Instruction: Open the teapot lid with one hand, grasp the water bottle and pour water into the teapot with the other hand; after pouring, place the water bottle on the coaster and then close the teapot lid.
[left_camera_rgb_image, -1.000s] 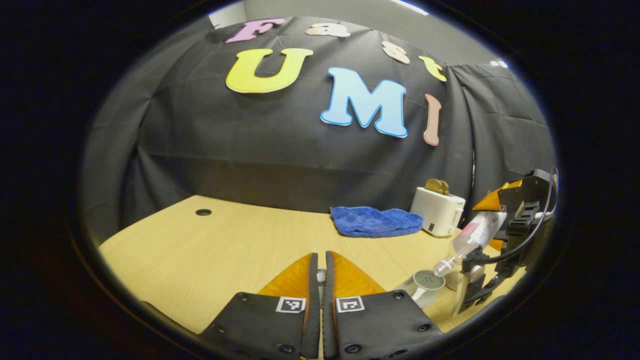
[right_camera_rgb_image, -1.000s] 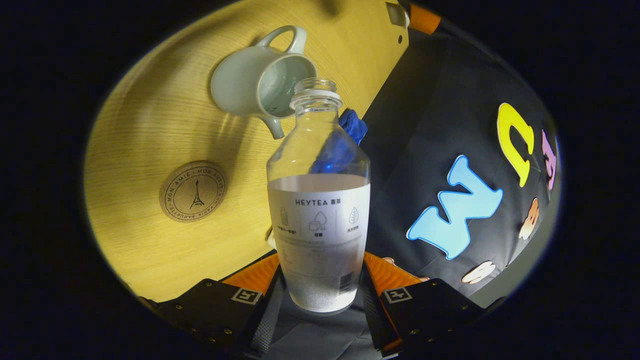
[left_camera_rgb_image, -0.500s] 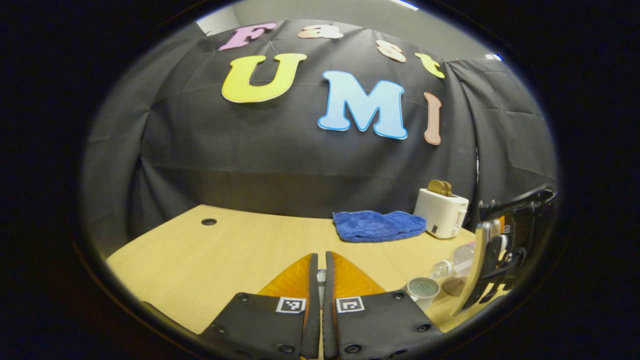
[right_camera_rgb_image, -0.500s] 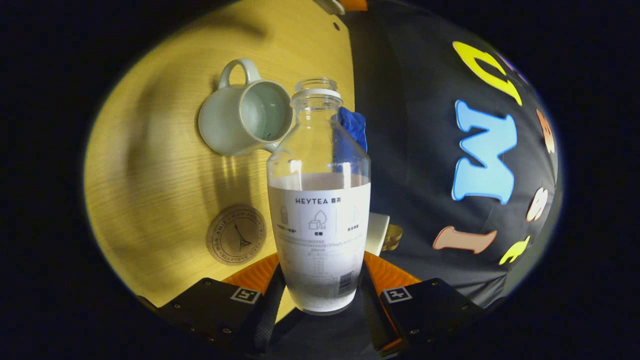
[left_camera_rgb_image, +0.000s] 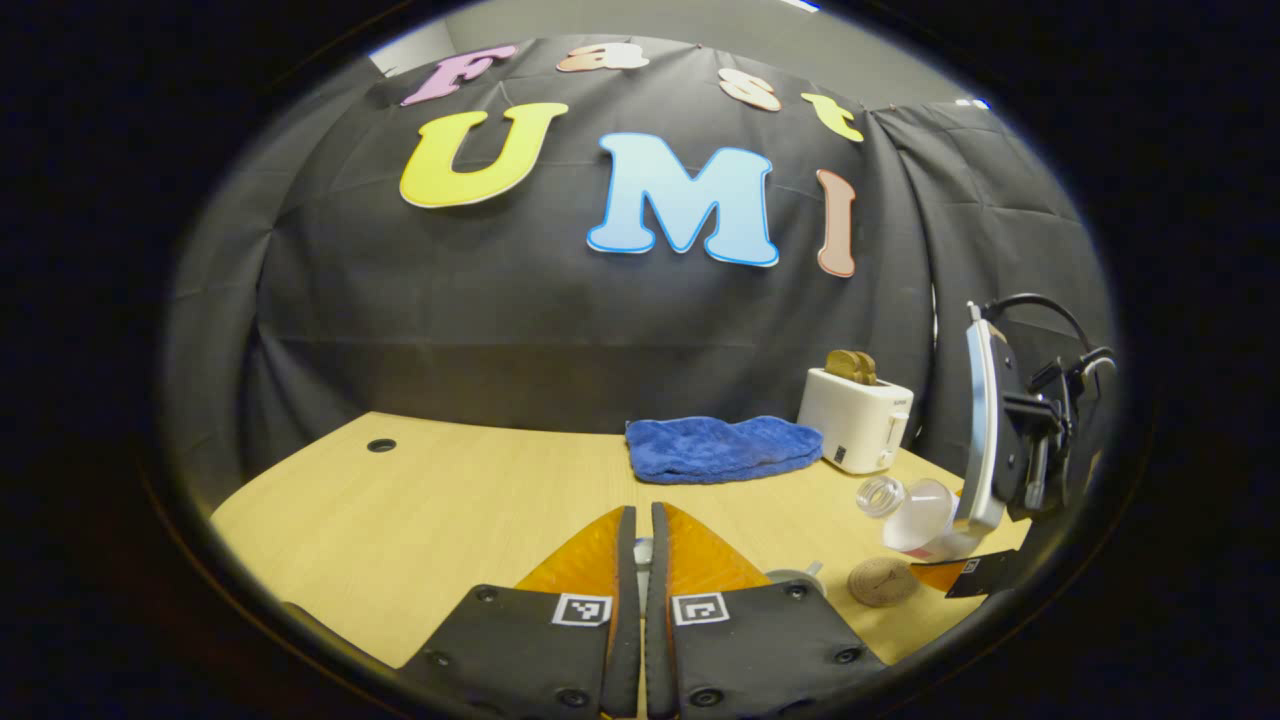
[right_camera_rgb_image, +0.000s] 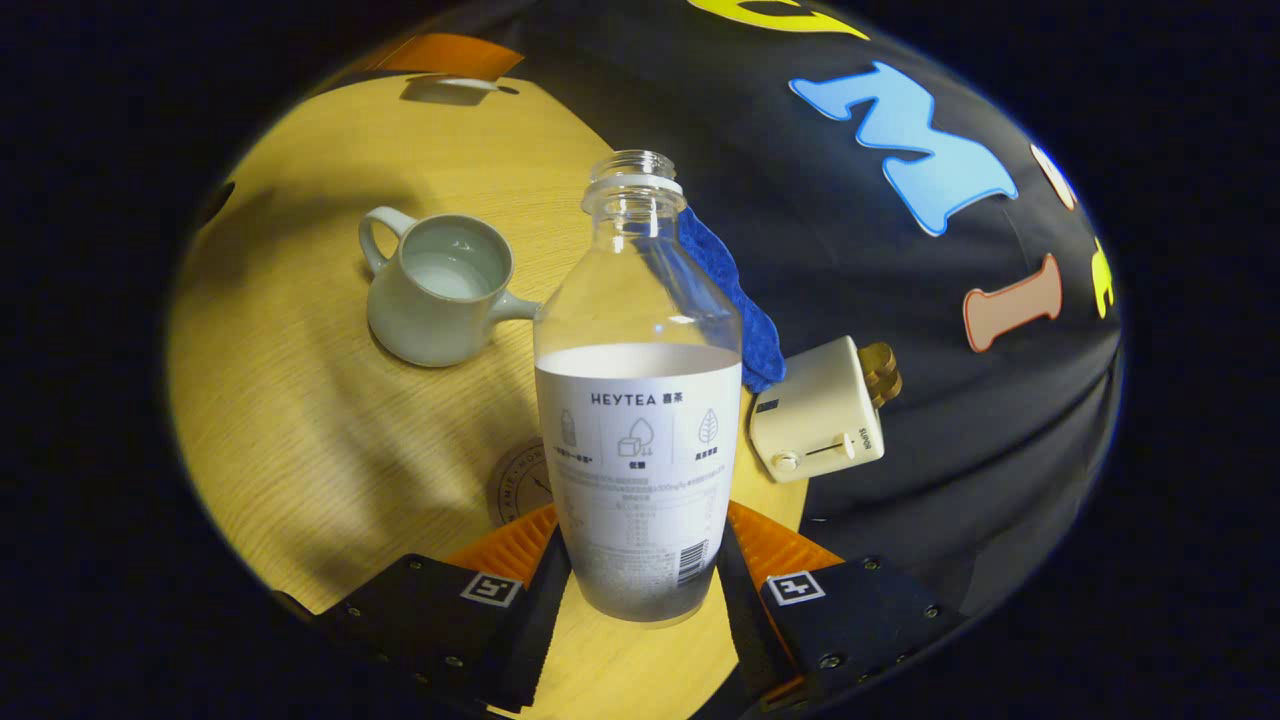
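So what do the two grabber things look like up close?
The left gripper and the right gripper each have two wedge-shaped fingers fixed to flat black plates dotted with small screws. Every plate carries a little square black-and-white marker. In the left gripper view, the right gripper's body has a looping black cable on top.

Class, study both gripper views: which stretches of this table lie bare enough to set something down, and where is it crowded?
Bare: the wide stretch of table between the cable hole and the blue towel, and the wood left of the teapot. Crowded: the right end, where towel, toaster, coaster, teapot and the bottle in the right hand-held gripper cluster.
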